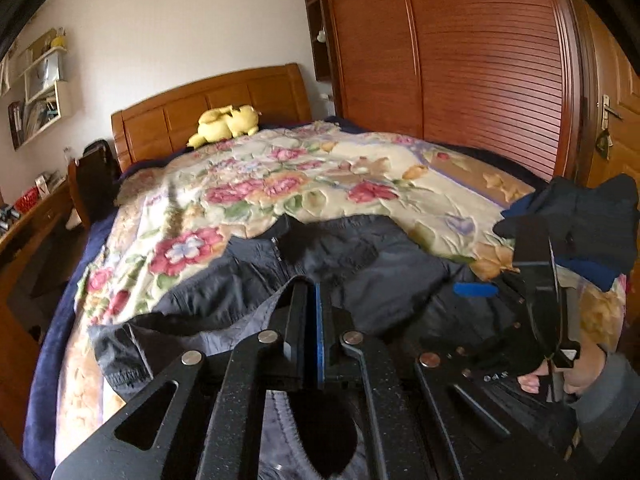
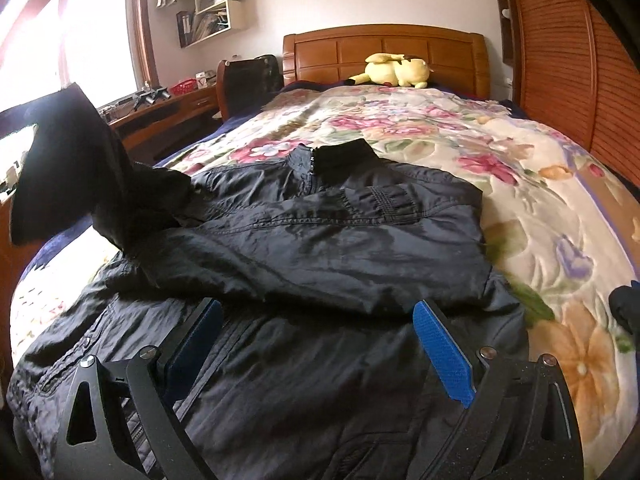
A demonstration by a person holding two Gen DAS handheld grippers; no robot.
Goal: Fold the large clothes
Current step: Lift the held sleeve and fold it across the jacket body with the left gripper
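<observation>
A black jacket (image 2: 340, 240) lies spread on the floral quilt (image 2: 520, 184), collar toward the headboard, with one sleeve folded across its chest. My left gripper (image 1: 311, 292) is shut on a fold of the jacket (image 1: 360, 256); grey lining hangs down from its fingers. In the right wrist view that held part rises as a dark flap (image 2: 72, 152) at the left, and it hides the left gripper. My right gripper (image 2: 316, 312) stands open over the jacket's lower half with nothing between its blue pads (image 2: 444, 352). It also shows at the right of the left wrist view (image 1: 498, 262), held by a hand (image 1: 560, 372).
A yellow plush toy (image 2: 392, 70) rests by the wooden headboard (image 2: 384, 46). A slatted wardrobe (image 1: 460, 60) runs along the bed's right side. A desk (image 2: 168, 108) and a chair (image 2: 248, 76) stand on the left. Another dark garment (image 1: 584, 224) lies near the bed's right edge.
</observation>
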